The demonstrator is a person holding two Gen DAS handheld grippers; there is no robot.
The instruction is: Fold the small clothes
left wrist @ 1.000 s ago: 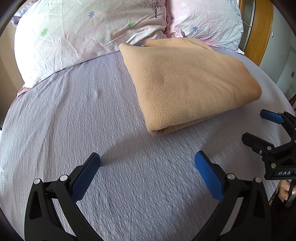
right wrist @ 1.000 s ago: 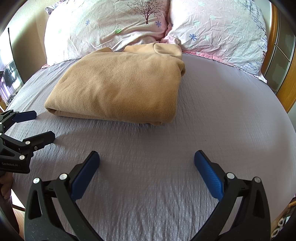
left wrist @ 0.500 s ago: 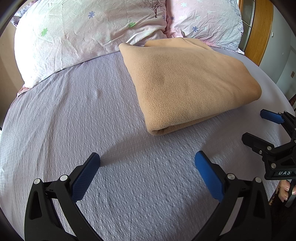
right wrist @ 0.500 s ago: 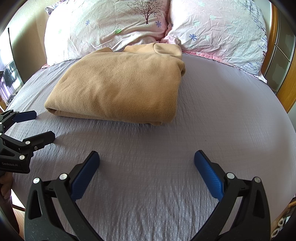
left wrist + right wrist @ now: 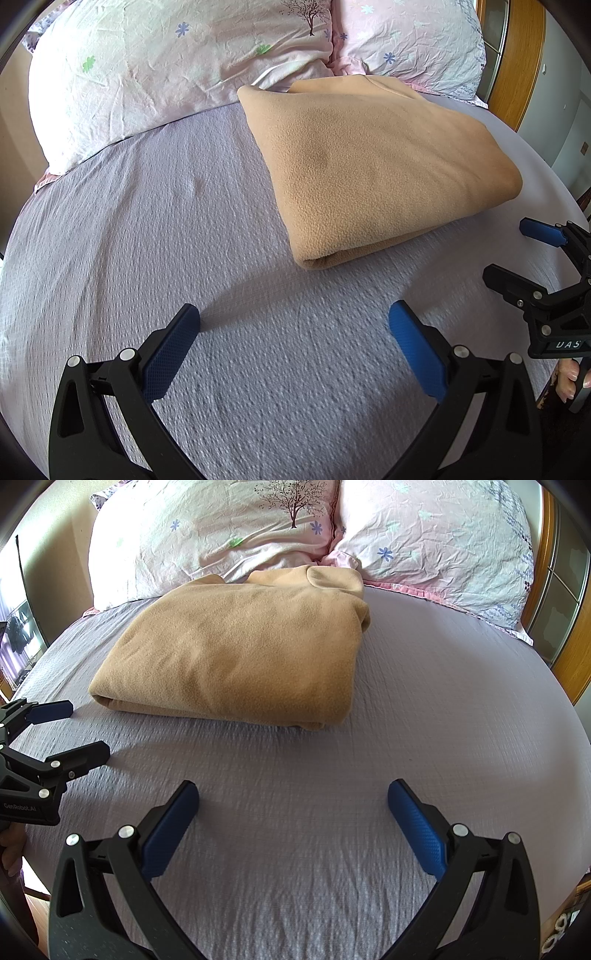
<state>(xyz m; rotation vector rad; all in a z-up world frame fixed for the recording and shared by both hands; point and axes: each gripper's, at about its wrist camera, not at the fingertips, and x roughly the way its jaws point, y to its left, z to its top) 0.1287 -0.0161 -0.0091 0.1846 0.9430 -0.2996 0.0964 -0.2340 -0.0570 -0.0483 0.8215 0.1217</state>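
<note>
A tan fleece garment [image 5: 373,162] lies folded into a thick rectangle on the lilac bedsheet [image 5: 147,221], its far end against the pillows. It also shows in the right wrist view [image 5: 240,650]. My left gripper [image 5: 293,325] is open and empty, hovering over bare sheet short of the garment's near corner. My right gripper [image 5: 293,805] is open and empty over bare sheet in front of the garment. Each gripper shows in the other's view, the right one [image 5: 513,251] and the left one [image 5: 81,731], both with jaws apart.
Two pale floral pillows [image 5: 229,535] [image 5: 443,542] lie at the head of the bed. A wooden headboard frame [image 5: 517,59] stands at the far right. The bed edge drops off near my right hand [image 5: 572,376].
</note>
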